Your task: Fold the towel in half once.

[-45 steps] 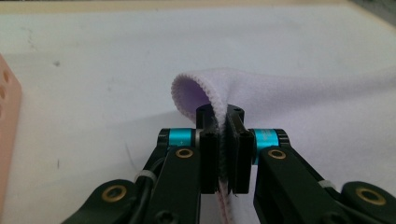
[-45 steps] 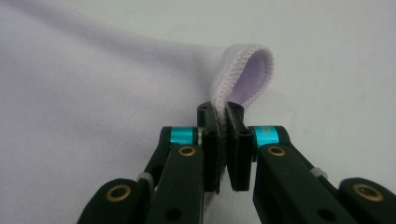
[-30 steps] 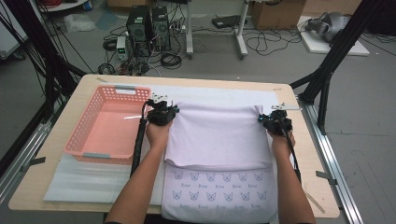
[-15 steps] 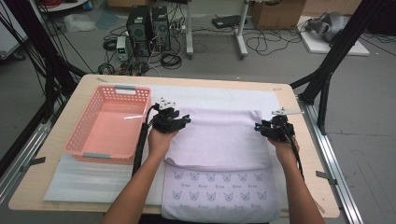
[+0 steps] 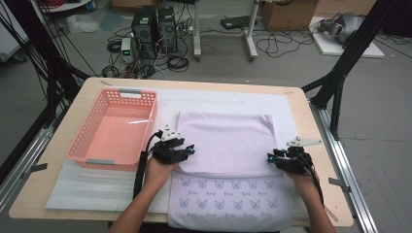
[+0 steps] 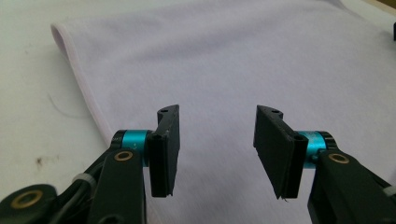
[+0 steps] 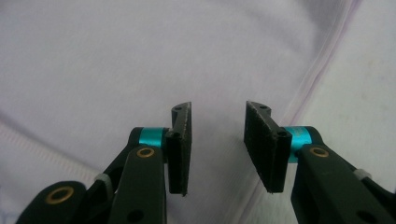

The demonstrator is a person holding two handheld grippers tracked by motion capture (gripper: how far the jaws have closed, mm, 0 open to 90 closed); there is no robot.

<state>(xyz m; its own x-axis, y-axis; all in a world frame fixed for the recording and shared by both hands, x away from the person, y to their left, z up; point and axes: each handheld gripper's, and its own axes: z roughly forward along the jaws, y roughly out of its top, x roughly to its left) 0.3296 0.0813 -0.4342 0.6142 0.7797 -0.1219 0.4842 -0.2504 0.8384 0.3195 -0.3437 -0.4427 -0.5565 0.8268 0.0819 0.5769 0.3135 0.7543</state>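
Observation:
A pale lilac garment (image 5: 226,141) lies folded flat on the white mat, its near part printed with rows of small faces (image 5: 228,194). My left gripper (image 5: 189,150) hovers at the left near corner of the folded layer, my right gripper (image 5: 270,158) at the right near corner. Both have just been opening and hold nothing. In the left gripper view the gripper (image 6: 218,112) stands open over the lilac cloth (image 6: 233,60), whose rolled edge runs at the left. In the right gripper view the gripper (image 7: 218,107) is open above the cloth (image 7: 116,60), near its seamed edge.
An empty pink plastic basket (image 5: 77,154) sits on the table's left side, close to my left gripper. The white mat (image 5: 87,184) covers most of the wooden table (image 5: 34,194). Black frame posts (image 5: 340,82) stand at the table's right; computers and cables lie on the floor behind.
Both grippers let go of the folded layer's far edge, opened, and drew back toward the person to its near corners. The cloth stays flat.

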